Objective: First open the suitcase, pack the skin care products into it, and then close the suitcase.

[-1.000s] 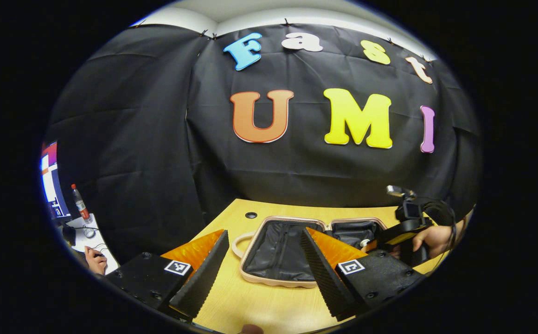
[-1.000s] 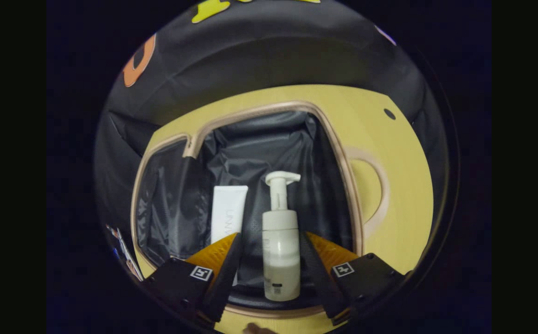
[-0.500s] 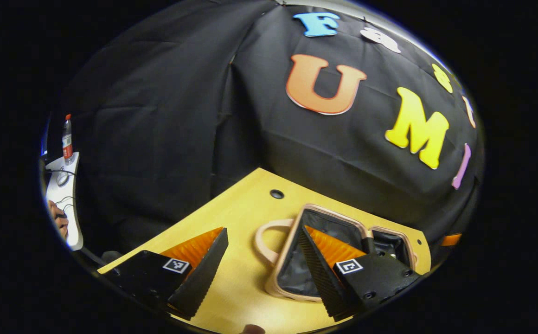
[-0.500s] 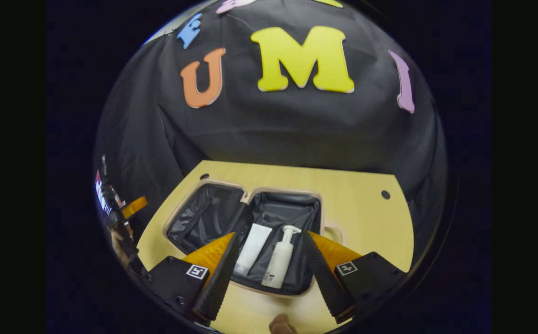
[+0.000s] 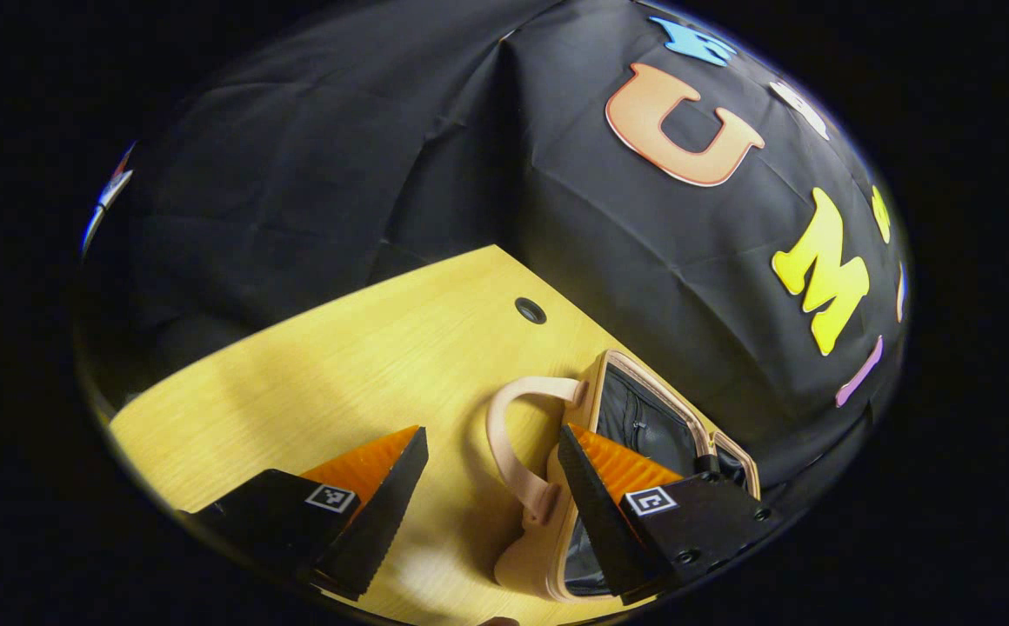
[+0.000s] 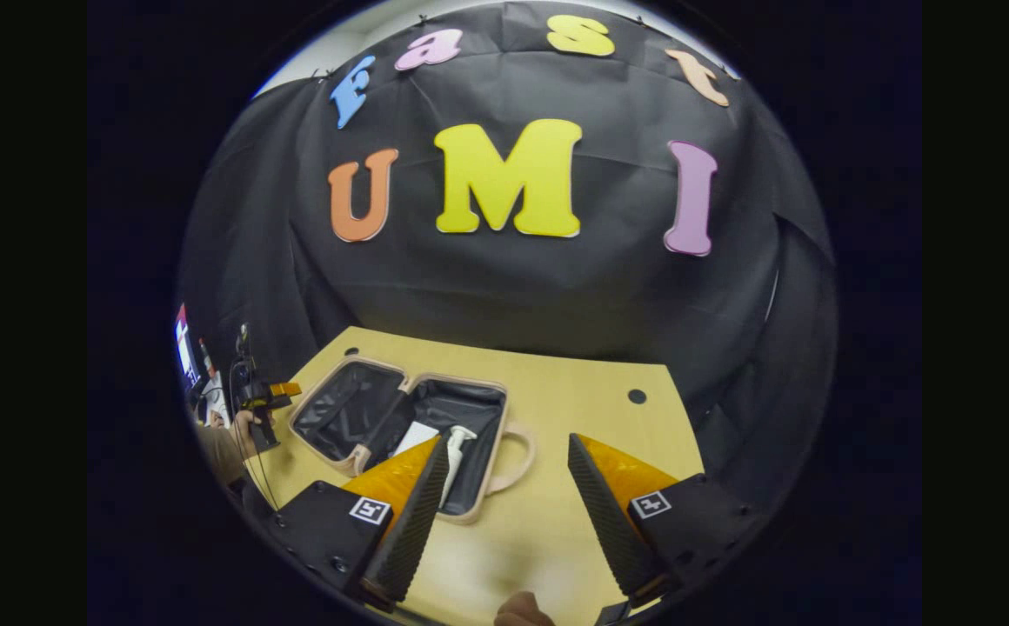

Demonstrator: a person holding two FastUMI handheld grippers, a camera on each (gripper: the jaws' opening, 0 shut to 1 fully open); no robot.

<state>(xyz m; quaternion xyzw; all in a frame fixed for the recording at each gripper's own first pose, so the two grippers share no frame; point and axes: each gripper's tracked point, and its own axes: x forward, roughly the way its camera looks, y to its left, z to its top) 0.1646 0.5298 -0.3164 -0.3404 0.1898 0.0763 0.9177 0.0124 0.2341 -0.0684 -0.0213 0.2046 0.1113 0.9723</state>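
Suitcase [image 6: 400, 417] had receded as I withdrew my right claw [image 6: 504, 504]; both claws spread, empty; one tube [image 6: 416, 436], one pump bottle [image 6: 454, 461] inside.

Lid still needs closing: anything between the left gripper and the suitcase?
Nothing visible. The left gripper is open, with the suitcase handle showing between its fingers; whether it touches yet, I cannot tell.

The left gripper [image 5: 491, 487] is held with jaws spread wide and empty. The right gripper [image 6: 506, 500] is likewise held wide, gripping nothing.
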